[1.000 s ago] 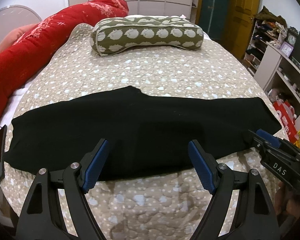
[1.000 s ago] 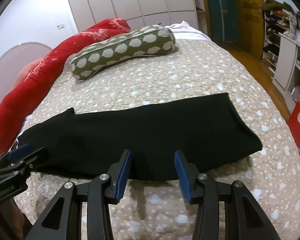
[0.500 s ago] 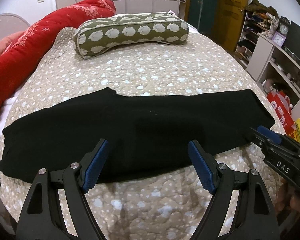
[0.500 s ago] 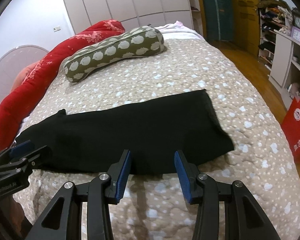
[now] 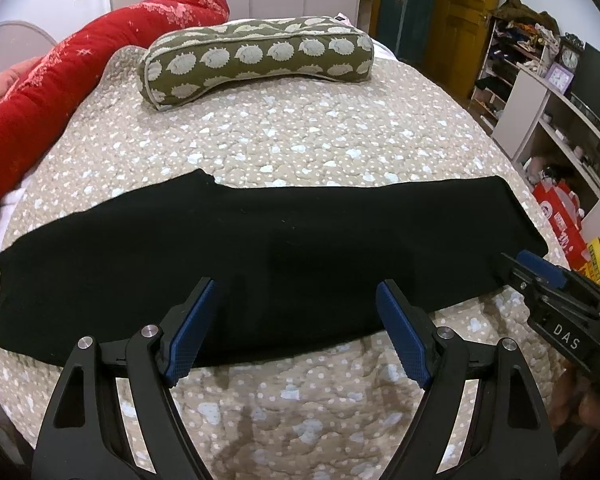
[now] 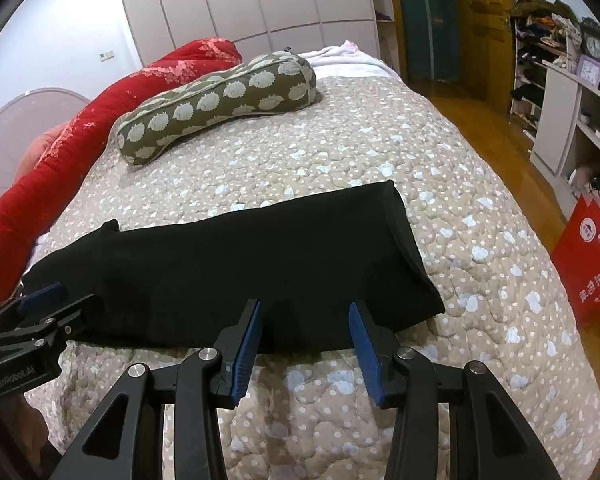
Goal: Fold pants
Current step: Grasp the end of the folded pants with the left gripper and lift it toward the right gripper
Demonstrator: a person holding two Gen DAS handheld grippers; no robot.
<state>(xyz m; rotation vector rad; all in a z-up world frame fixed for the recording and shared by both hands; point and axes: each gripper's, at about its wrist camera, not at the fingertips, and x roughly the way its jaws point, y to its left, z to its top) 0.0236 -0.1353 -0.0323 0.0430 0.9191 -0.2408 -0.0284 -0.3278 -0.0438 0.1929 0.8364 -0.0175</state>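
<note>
Black pants point(image 5: 260, 248) lie flat across the bed as a long strip folded lengthwise, also in the right wrist view point(image 6: 236, 268). My left gripper point(image 5: 296, 300) is open and empty, hovering just above the near edge of the pants around their middle. My right gripper point(image 6: 305, 316) is open and empty above the near edge close to the pants' right end. The right gripper also shows at the right edge of the left wrist view point(image 5: 540, 268). The left gripper shows at the left edge of the right wrist view point(image 6: 48, 300).
The bed has a beige quilted cover point(image 5: 300, 128). A green patterned bolster point(image 5: 256, 56) and a red duvet point(image 5: 60, 72) lie at the far side. White shelves point(image 6: 572, 112), a red bag point(image 6: 588, 264) and wooden floor are to the right.
Both grippers drifted a little; the views shifted left across the pants, mostly in the first half second. The pants lie as before. Both jaws stayed open.
</note>
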